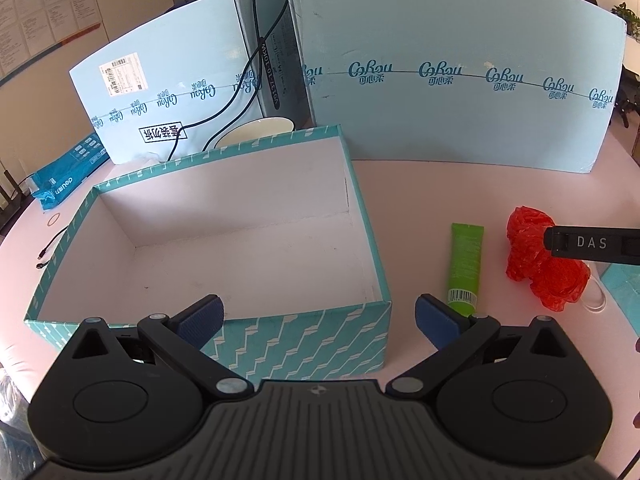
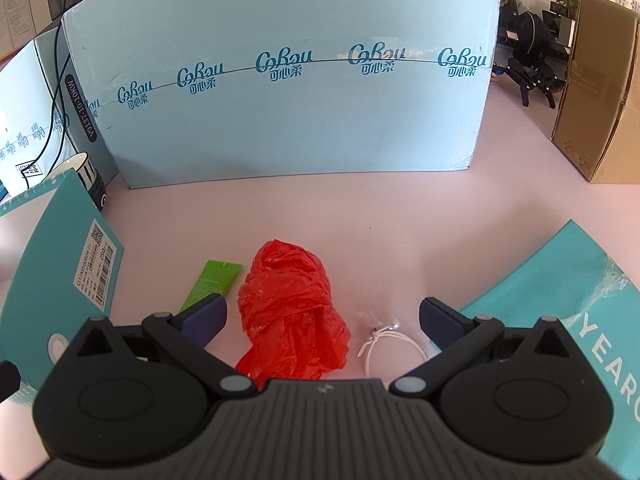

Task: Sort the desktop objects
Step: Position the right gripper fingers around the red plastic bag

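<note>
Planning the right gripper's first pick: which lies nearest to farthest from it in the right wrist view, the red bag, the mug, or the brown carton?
1. Red bag, between the right gripper fingers.
2. Mug, far left.
3. Brown carton, far right; close to the mug's rank.

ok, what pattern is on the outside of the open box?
Teal with white stepped diagonal stripes on the open box; the inside is plain white. Best seen in the left wrist view.
</note>
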`<state>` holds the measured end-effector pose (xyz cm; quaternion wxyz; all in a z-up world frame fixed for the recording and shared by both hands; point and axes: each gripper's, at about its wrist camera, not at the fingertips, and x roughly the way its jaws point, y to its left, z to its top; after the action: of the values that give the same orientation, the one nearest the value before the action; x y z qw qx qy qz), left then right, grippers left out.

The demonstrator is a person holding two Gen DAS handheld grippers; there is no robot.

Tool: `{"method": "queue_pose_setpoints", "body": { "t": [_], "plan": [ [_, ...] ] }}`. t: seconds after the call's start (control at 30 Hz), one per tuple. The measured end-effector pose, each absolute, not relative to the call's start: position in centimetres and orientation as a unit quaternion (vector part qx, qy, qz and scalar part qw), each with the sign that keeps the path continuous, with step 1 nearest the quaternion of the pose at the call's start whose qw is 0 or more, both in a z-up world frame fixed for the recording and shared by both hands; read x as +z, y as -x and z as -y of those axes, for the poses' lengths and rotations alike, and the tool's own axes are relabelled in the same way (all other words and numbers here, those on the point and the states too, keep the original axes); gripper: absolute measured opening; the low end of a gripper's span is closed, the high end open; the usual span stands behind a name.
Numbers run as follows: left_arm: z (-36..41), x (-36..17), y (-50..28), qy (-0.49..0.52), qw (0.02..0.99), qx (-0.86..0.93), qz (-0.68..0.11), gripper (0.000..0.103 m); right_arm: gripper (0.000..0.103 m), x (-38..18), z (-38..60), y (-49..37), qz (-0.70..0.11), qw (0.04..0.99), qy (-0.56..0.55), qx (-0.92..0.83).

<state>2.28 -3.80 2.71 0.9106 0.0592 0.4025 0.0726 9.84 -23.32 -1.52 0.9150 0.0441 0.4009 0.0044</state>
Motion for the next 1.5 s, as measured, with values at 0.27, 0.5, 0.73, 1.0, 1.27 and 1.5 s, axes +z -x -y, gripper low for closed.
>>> {"method": "queue_pose_setpoints", "body": {
  "t": [0.27,0.5,0.73,1.0,1.27,1.5],
  "plan": [
    [3.8,2.7,-2.3,-0.051,0.91,0.082,-0.402,0.102,0.103,-2.0,24.3,-9.6,-0.394,0.917,-0.057,0.007],
    [4.2,2.5,-2.5,-0.051,0.909,0.092,-0.404,0.102,0.103,-2.1,24.1,-9.7,-0.39,0.919,-0.055,0.027],
    [4.5,2.3,-2.7,-0.055,0.907,0.099,-0.406,0.102,0.103,-2.3,24.1,-10.1,-0.388,0.92,-0.052,0.031],
    [4.2,2.3,-3.0,-0.06,0.905,0.106,-0.408,0.102,0.103,-2.9,23.6,-10.6,-0.39,0.917,-0.06,0.049],
    [4.2,2.1,-3.4,-0.065,0.903,0.108,-0.412,0.102,0.103,-3.5,22.6,-10.2,-0.39,0.917,-0.06,0.059],
    [4.2,1.9,-3.7,-0.069,0.901,0.109,-0.415,0.102,0.103,-4.1,21.4,-9.2,-0.366,0.929,-0.02,0.057]
  ]
}}
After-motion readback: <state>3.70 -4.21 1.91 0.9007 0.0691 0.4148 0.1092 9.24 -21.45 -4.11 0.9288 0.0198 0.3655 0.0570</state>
